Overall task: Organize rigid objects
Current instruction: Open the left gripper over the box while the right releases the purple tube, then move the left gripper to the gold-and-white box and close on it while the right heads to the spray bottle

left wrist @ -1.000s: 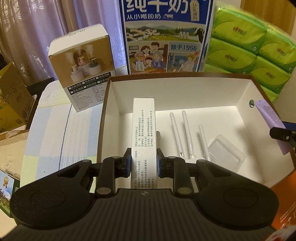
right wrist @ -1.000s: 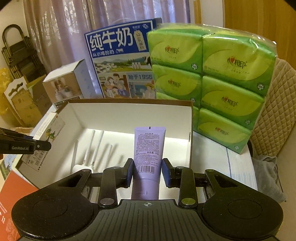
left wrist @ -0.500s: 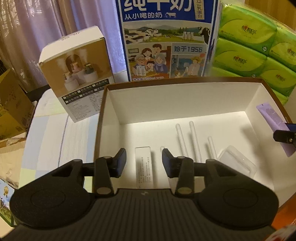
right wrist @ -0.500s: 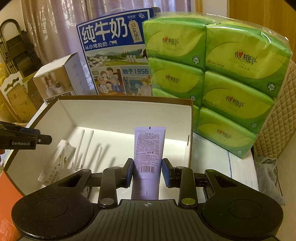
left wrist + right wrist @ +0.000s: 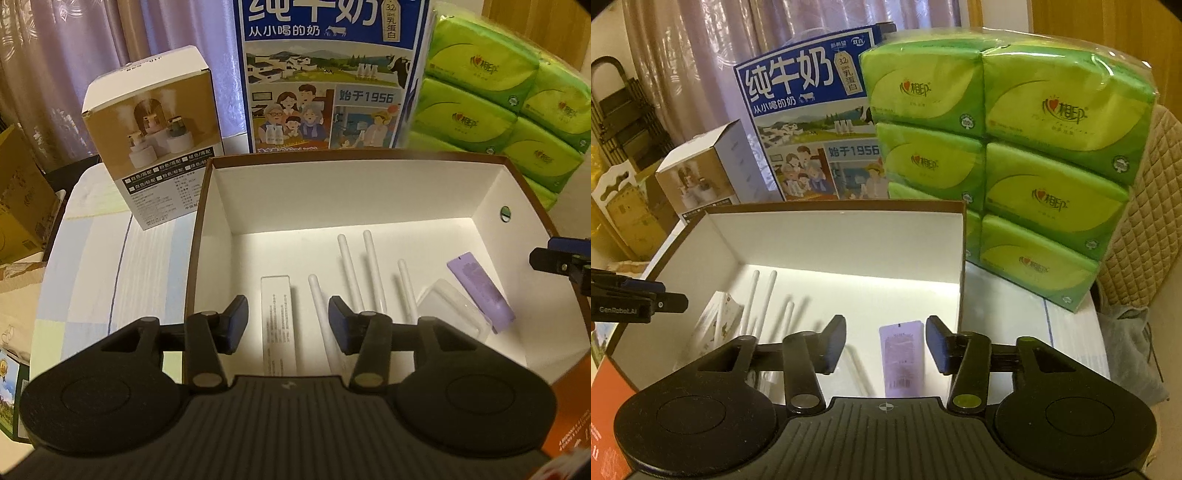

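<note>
We hold the left claw (image 5: 283,322) over the open white box (image 5: 354,192), its jaws spreading, nothing pinched; the slim white carton (image 5: 277,325) lies flat on the box floor below them. Our right claw (image 5: 885,347) is spreading too, and the purple tube (image 5: 900,360) lies loose beneath it by the right wall. White sticks (image 5: 354,269) and a clear lid (image 5: 452,308) lie between. Behind the box stand a milk carton (image 5: 328,74), a humidifier box (image 5: 155,136) and green tissue packs (image 5: 1015,155), crowding the counter (image 5: 88,258).
</note>
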`<action>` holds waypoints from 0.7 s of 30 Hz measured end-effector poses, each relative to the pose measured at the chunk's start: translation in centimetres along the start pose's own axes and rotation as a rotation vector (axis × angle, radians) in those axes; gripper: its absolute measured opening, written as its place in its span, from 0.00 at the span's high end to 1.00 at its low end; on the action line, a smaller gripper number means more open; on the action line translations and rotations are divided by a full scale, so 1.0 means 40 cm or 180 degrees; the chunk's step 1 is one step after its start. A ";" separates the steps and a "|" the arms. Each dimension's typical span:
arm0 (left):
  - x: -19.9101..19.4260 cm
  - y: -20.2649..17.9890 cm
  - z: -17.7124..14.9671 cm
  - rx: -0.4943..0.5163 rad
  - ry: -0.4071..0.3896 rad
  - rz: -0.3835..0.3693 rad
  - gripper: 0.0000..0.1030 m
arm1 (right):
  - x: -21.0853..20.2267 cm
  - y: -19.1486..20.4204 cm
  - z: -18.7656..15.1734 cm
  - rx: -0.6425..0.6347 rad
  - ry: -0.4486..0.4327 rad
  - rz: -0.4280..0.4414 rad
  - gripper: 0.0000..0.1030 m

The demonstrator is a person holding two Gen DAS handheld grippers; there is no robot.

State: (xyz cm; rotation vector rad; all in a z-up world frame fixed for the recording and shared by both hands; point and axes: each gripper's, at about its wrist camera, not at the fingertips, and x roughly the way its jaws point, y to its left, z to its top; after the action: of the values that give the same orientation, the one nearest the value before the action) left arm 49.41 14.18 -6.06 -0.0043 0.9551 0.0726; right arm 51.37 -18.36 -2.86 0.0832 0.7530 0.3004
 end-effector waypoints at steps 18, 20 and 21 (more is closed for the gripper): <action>-0.153 0.011 -0.068 -0.0216 -0.0125 -0.0062 0.56 | -0.141 0.000 -0.061 0.0180 -0.0171 0.0176 0.51; -0.173 0.012 -0.077 -0.0228 -0.0157 -0.0067 0.56 | -0.156 0.003 -0.069 0.0200 -0.0190 0.0199 0.51; -0.181 0.012 -0.081 -0.0232 -0.0167 -0.0067 0.56 | -0.164 0.006 -0.072 0.0210 -0.0202 0.0213 0.51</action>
State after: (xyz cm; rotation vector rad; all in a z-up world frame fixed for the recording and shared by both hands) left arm 42.59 14.10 -2.00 -0.0793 0.8994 0.0877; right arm 44.83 -20.19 -0.60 0.1796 0.6981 0.3351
